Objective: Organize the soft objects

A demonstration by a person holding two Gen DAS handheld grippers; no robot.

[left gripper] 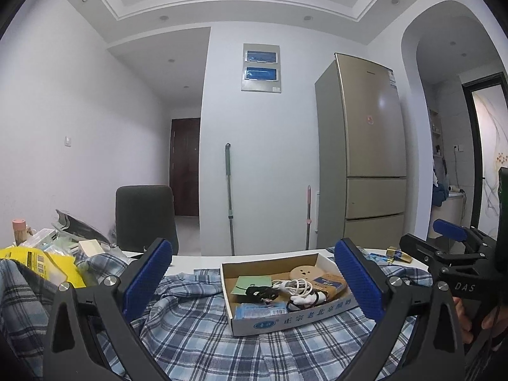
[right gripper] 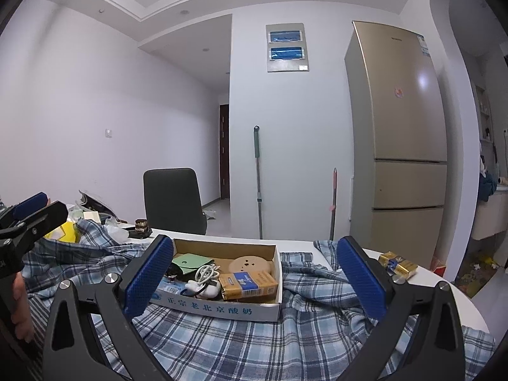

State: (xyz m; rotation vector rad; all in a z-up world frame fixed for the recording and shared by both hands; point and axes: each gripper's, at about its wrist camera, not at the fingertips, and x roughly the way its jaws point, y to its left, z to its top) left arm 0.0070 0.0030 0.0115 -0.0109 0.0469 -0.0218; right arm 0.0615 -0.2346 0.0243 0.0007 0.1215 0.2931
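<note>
1. Our left gripper (left gripper: 254, 282) hangs spread wide over the blue plaid shirt (left gripper: 203, 333), nothing between its blue pads (left gripper: 147, 277).
2. Our right gripper (right gripper: 255, 281) is spread just as wide and empty, hovering above the same shirt (right gripper: 254, 346).
3. The shirt lies rumpled across the white table (right gripper: 444, 289), covering most of the near side; its folds bunch up toward the left.
4. A shallow cardboard box (left gripper: 285, 316) sits on top of the shirt, between our fingers in both views, pinning the cloth under it.
5. Inside the box we see a white cable (left gripper: 293, 285), a round wooden disc (left gripper: 306, 272), a green pouch (right gripper: 190, 262) and a yellow-blue pack (right gripper: 249, 284).
6. Clutter with a yellow bag (left gripper: 47, 265) crowds the table's left end.
7. On the right the table's curved edge is bare apart from a small gold packet (right gripper: 397, 263); the free room lies there.
8. A dark chair (right gripper: 173, 201) stands behind the far edge.
</note>
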